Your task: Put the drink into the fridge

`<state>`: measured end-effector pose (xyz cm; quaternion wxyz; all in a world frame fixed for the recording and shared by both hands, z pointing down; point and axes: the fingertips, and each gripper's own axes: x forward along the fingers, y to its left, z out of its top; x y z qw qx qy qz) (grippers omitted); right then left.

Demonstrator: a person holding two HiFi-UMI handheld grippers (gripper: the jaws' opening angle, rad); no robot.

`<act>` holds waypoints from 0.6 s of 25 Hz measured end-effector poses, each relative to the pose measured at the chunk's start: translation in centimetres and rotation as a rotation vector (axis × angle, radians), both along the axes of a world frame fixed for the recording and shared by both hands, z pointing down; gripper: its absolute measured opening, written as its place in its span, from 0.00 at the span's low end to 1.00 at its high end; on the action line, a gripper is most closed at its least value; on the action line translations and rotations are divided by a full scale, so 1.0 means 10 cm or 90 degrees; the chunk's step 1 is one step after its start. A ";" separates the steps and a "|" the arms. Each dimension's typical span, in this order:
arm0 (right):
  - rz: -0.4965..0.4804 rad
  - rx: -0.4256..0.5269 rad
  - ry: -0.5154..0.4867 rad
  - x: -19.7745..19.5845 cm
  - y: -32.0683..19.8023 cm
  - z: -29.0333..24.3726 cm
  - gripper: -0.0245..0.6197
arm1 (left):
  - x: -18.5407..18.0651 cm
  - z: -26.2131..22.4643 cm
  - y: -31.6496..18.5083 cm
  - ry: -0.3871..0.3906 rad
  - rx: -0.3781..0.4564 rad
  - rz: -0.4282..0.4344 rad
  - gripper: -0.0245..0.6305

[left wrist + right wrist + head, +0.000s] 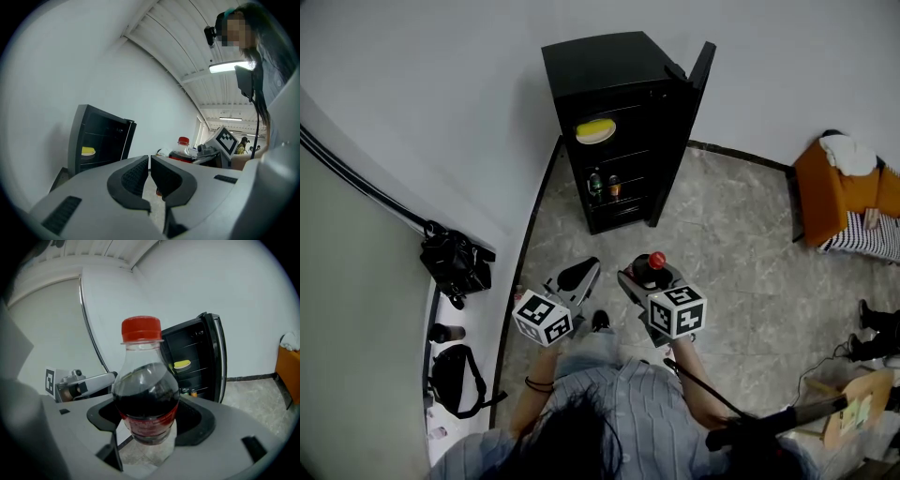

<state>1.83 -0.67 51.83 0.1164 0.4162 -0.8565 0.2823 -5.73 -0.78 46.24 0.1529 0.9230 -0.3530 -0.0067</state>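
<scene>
A dark cola bottle (146, 394) with a red cap stands upright between the jaws of my right gripper (149, 420), which is shut on it; its cap (656, 260) shows in the head view above the right gripper (649, 277). The small black fridge (619, 122) stands ahead against the wall with its door (682, 122) swung open to the right. My left gripper (577, 277) hovers beside the right one, jaws shut and empty (149, 174). In the left gripper view the bottle (183, 149) appears to the right, the fridge (101, 140) to the left.
Inside the fridge a yellow item on a plate (595, 131) lies on an upper shelf, and small bottles or cans (603, 185) stand lower down. An orange cabinet (839, 197) with cloths stands at the right. Black bags (455, 264) lie on a ledge at the left.
</scene>
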 end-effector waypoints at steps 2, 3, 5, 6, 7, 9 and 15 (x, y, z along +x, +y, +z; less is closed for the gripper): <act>0.005 -0.002 0.002 -0.06 -0.10 0.00 0.51 | -0.05 0.00 -0.11 0.002 0.000 0.007 0.05; 0.007 -0.003 0.003 -0.09 -0.14 0.01 0.51 | -0.08 -0.01 -0.16 0.004 -0.001 0.009 0.05; 0.011 -0.007 0.006 -0.15 -0.23 0.03 0.51 | -0.15 0.00 -0.26 0.008 -0.003 0.013 0.05; 0.014 -0.008 0.008 -0.18 -0.27 0.04 0.51 | -0.19 0.00 -0.31 0.010 -0.004 0.015 0.05; 0.016 -0.009 0.009 -0.21 -0.31 0.04 0.51 | -0.22 0.01 -0.35 0.011 -0.004 0.017 0.05; 0.020 -0.011 0.011 -0.27 -0.40 0.05 0.51 | -0.28 0.02 -0.44 0.013 -0.005 0.021 0.05; 0.037 -0.017 0.012 -0.41 -0.60 0.07 0.51 | -0.43 0.03 -0.68 0.021 -0.008 0.038 0.05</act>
